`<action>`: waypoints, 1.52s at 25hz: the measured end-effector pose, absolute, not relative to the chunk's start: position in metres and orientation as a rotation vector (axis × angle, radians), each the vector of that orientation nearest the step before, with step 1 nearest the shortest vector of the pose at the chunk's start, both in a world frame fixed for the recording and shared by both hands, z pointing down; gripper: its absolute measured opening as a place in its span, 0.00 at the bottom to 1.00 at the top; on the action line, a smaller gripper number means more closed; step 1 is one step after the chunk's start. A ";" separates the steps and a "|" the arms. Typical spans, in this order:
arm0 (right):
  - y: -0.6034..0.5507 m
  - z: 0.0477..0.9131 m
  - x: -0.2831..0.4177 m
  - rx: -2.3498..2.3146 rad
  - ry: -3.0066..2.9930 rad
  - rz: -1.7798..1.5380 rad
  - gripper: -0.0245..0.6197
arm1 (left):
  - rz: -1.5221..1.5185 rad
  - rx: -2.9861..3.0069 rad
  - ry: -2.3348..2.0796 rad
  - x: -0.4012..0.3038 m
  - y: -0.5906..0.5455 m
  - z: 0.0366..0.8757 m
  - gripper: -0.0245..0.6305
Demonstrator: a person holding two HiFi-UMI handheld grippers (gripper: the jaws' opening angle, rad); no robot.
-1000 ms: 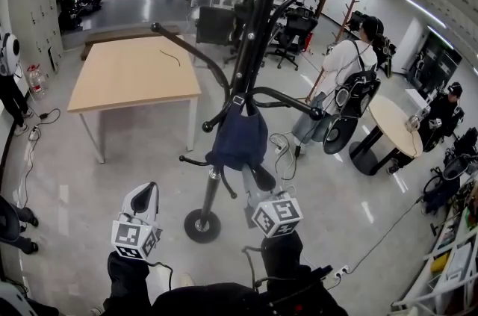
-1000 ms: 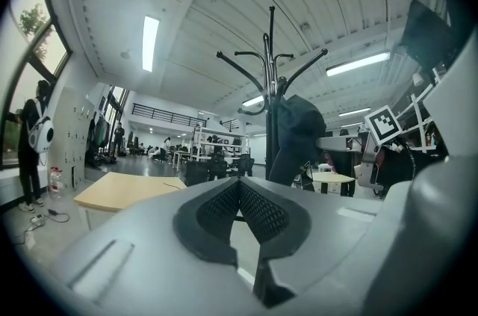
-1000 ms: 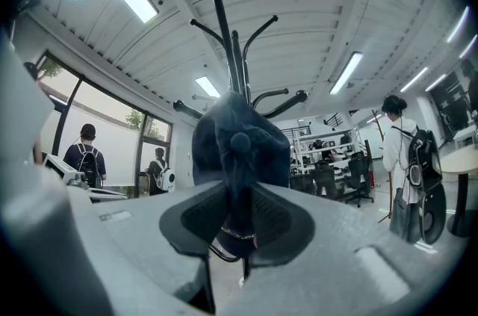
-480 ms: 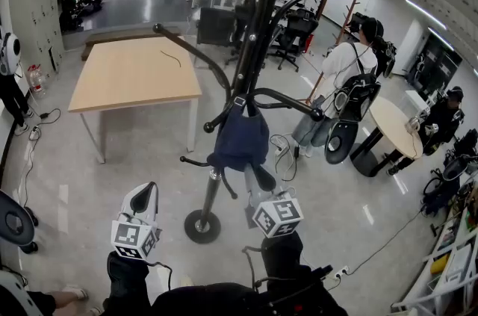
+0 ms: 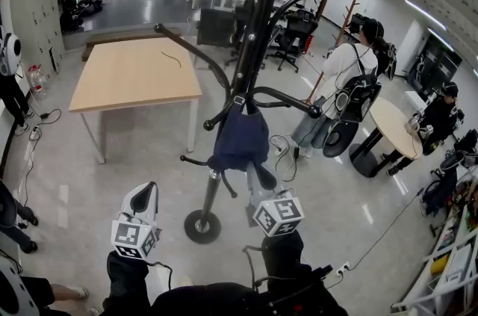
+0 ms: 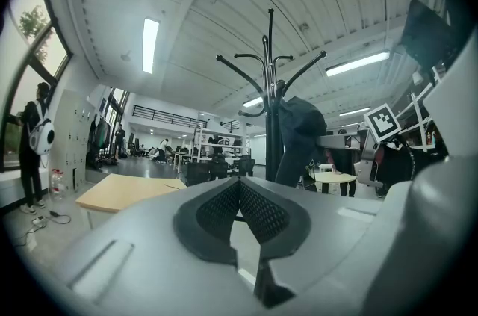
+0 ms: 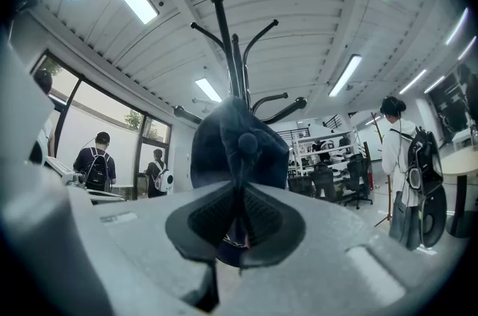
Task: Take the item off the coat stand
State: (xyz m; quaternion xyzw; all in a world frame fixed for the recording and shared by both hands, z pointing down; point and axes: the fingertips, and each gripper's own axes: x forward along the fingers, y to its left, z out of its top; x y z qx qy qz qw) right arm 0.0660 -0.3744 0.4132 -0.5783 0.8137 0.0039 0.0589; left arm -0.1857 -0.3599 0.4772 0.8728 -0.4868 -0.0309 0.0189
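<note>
A dark blue cap [image 5: 240,139] hangs from a low hook of the black coat stand [image 5: 258,31]. My right gripper [image 5: 259,178] reaches up to the cap's lower right edge. In the right gripper view the cap [image 7: 239,150] fills the middle, and the right gripper [image 7: 240,221] is shut on its fabric. Its jaws have just been closing, with that fabric between them. My left gripper [image 5: 147,192] hangs left of the stand's base [image 5: 202,225], apart from the cap. In the left gripper view the left gripper [image 6: 239,191] is shut with nothing in it, and the coat stand [image 6: 270,83] and cap [image 6: 299,128] lie ahead.
A wooden table [image 5: 134,72] stands at the back left. A person with a backpack [image 5: 343,75] stands right of the stand, next to a round table [image 5: 392,124]. Cables lie on the floor [image 5: 284,146] by the stand. More people sit at the far right and left edges.
Both grippers and the cap stay where they were. People at the left and right edges have shifted a little.
</note>
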 end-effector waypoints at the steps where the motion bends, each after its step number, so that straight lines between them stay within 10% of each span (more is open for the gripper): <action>1: -0.374 0.412 0.066 -1.751 2.462 0.015 0.05 | -0.097 2.708 -1.514 -0.187 -0.360 0.477 0.04; 38: -0.341 0.352 0.073 -1.720 2.383 0.135 0.05 | -0.123 2.684 -1.533 -0.201 -0.344 0.478 0.04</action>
